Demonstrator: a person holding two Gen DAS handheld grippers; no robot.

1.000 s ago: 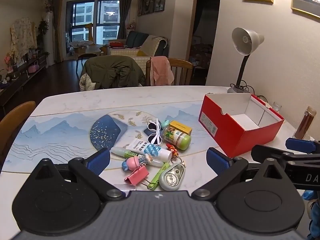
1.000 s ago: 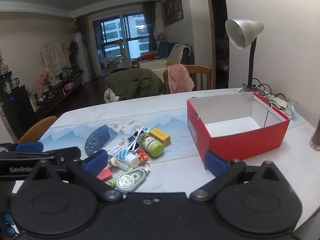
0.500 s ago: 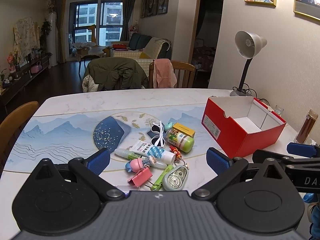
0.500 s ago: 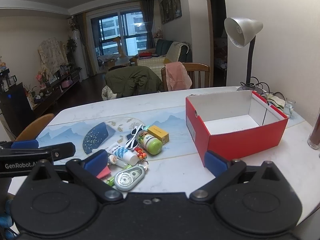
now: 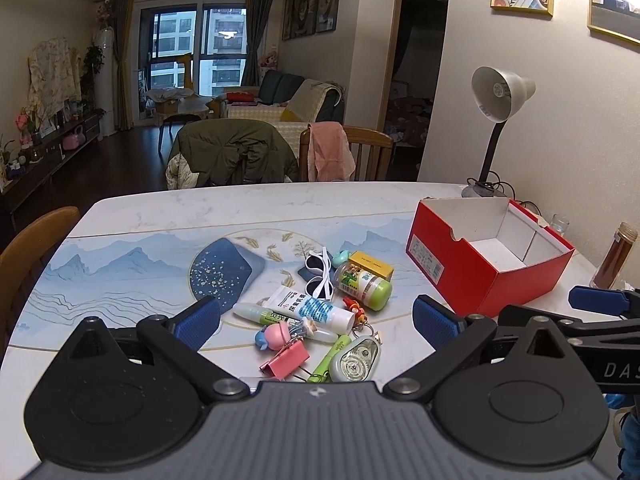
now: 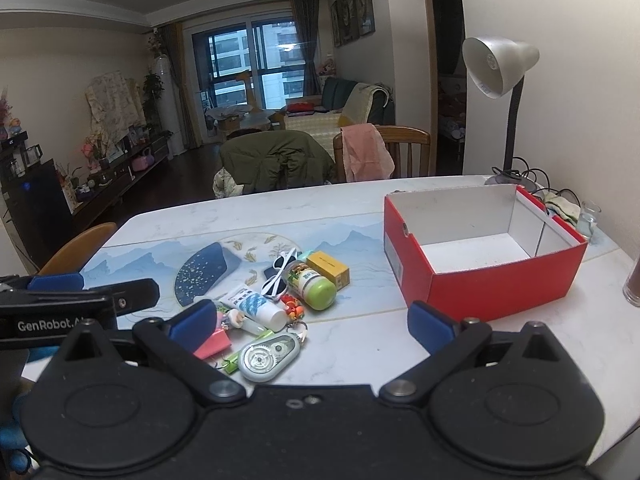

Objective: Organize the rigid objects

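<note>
I hold both grippers above the near edge of the table (image 5: 248,204), short of the items. The left gripper (image 5: 316,320) has its fingers spread wide with nothing between them; the right gripper (image 6: 310,322) is likewise spread and empty.

The items lie in a tight cluster on the printed mat, left of the red box (image 6: 480,248), which stands open-topped and apart from the pile. Nothing shows inside it, so I judge sorting has not begun.

Handling notes, by item:
- Correction tape dispenser (image 6: 269,356): nearest to me, flat, hard plastic, probably light. I would grip across its narrow sides.
- Green-capped bottle (image 6: 314,284): lying on its side; round and smooth, likely to roll. I would close across the barrel.
- Yellow carton (image 6: 329,266): stiff flat faces, the easiest hold, touching the bottle.
- White tube (image 5: 310,308): slightly yielding; take it mid-body.
- White sunglasses (image 5: 320,276): thin frame, probably fragile; grip at the bridge.
- Pink binder clip (image 5: 285,360): small, rigid, with wire handles that may snag neighbours.

The pile overlaps, so I would lift the outer pieces first.
</note>
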